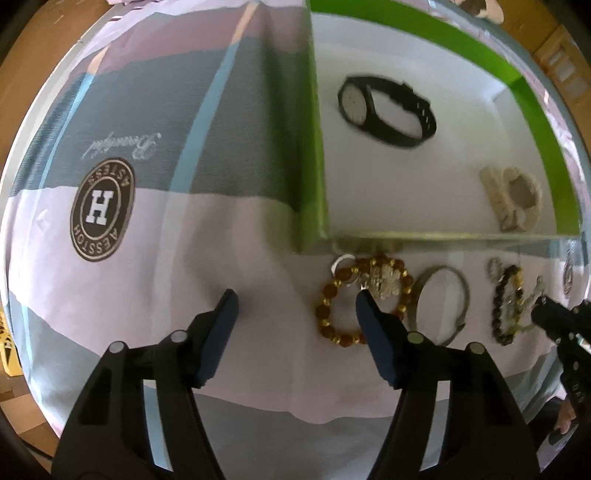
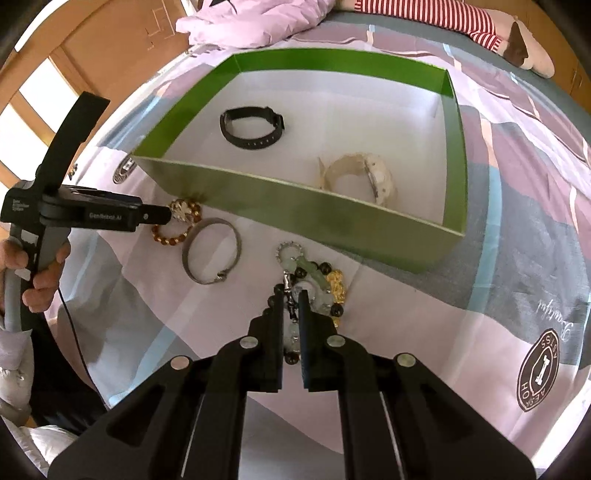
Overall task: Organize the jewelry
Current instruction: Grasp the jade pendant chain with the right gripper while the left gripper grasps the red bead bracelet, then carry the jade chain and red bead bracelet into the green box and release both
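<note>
An open green box with a white floor lies on the bedsheet. It holds a black watch and a cream watch. On the sheet in front of it lie a brown-and-gold bead bracelet, a silver bangle and a dark bead bracelet with jade and gold charms. My left gripper is open, its right finger over the brown bracelet. My right gripper is shut on a strand of the dark bracelet.
The patterned sheet carries round brown logos. A crumpled pink quilt and a striped plush toy lie behind the box. A hand holds the left gripper's handle. Wooden furniture stands past the bed.
</note>
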The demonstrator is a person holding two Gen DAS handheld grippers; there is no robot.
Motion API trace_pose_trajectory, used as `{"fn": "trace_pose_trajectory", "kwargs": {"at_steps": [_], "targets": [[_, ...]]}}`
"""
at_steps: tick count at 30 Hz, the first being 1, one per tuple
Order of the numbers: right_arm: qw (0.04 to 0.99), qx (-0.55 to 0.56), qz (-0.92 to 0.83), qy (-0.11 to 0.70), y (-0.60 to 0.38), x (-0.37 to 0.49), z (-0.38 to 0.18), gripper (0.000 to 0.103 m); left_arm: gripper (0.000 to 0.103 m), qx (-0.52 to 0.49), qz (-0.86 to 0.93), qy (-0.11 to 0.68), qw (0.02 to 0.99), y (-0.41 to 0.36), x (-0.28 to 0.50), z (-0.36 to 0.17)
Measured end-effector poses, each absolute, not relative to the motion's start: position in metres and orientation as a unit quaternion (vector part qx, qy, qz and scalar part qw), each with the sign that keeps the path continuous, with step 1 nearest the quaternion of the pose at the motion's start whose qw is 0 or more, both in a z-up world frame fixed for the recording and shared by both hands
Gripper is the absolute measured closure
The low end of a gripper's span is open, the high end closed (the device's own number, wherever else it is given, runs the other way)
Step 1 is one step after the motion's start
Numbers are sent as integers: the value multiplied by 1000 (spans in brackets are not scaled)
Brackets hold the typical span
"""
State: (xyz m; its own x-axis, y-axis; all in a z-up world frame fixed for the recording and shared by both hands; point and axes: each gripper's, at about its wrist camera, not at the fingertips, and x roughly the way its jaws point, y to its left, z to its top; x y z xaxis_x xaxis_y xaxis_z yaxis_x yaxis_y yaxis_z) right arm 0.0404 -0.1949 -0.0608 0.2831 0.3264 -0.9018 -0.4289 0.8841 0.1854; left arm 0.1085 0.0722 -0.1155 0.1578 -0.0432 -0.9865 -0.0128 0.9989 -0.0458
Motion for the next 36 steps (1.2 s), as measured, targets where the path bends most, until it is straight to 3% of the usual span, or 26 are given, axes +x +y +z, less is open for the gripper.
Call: {"fn": "trace_pose_trajectory", "kwargs": {"at_steps": [3,5,6,7,15,17,19,22,26,28,29,30,31,36], "targets": [[798,-47,235,553,-194,41,-63,96,39,22,-5,643,766,59,108,-119],[798,-49,233,554,-193,41,-64,96,61,32,-9,637,770,53,108,-117],[798,-51,231,554,-193,41,-64,96,84,33,-8,634,772,51,108,-115],[798,-50,229,554,-193,41,-64,96,95,29,-9,635,772,50,108,-113],[800,-44,217,557,-199,45,-65,96,94,-7,-2,635,773,76,110,-95],[799,-44,211,561,-200,47,-67,96,86,-2,-3,636,772,76,110,-96],[801,-48,199,562,-201,48,-69,87,64,6,-2,638,770,74,111,-100],[804,-40,190,562,-204,51,-72,79,61,19,-2,641,767,76,102,-101],[804,-45,183,564,-201,53,-80,79,65,25,2,642,767,80,107,-110],[802,-53,182,566,-198,53,-84,80,87,15,-8,641,768,78,107,-109],[802,-58,181,566,-197,52,-85,80,91,12,-12,640,768,79,105,-108],[803,-63,181,564,-195,51,-84,87,95,8,-16,639,769,79,105,-105],[804,-69,184,561,-194,50,-81,95,95,5,-20,636,771,79,104,-102],[820,-59,212,528,-192,41,-55,96,96,4,-55,599,799,69,89,-67]]}}
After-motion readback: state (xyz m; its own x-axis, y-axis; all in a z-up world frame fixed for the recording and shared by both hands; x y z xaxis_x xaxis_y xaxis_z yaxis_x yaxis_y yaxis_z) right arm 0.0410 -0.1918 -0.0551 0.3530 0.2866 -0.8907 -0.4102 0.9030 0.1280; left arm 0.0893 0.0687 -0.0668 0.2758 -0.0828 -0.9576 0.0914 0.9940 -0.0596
